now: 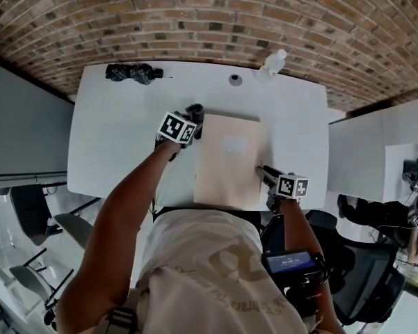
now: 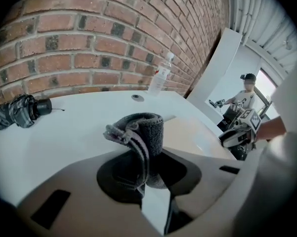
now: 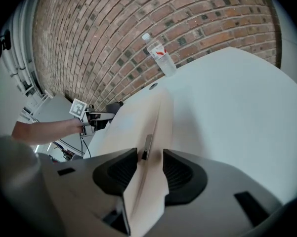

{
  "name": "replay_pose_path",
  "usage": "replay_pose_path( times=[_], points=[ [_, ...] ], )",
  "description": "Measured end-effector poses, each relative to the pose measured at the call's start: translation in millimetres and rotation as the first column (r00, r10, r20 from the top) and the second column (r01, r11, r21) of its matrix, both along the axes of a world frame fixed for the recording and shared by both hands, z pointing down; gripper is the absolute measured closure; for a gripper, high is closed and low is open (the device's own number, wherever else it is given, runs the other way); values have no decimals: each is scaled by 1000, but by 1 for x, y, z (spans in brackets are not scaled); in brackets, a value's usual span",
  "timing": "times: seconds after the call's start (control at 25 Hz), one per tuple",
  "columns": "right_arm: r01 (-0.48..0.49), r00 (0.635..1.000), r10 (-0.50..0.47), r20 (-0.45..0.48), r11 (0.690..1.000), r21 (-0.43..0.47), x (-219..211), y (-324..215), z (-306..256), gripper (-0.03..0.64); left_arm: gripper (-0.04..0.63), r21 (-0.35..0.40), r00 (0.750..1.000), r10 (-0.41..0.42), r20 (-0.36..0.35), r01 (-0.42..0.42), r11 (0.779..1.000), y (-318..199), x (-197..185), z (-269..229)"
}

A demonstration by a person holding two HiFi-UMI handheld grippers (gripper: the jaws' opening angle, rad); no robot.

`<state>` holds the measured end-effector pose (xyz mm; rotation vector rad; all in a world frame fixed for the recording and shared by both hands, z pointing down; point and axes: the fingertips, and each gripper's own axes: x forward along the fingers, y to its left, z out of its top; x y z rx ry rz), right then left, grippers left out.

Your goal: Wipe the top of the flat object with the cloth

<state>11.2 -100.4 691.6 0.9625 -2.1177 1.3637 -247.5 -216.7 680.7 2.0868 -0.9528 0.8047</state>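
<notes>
On the white desk, the left tongs clamp the grey cloth just beside the far left corner of the beige flat board at the desk's near edge, while the right tongs stand apart astride its right edge, so the unpinned board may slide under the wipe.

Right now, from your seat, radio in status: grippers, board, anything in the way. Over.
Left gripper shut on cloth, by far-left corner of board. Right gripper open, board edge between jaws. Bottle, umbrella well clear.
</notes>
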Motion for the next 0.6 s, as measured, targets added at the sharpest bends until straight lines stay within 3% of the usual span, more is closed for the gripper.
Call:
replay_pose_path(
  times=[0.6],
  points=[
    [-40,999,41,-12,999,36,3,0,-3,442,494,-82,995,83,-48,-87,993,91,12,0]
  ],
)
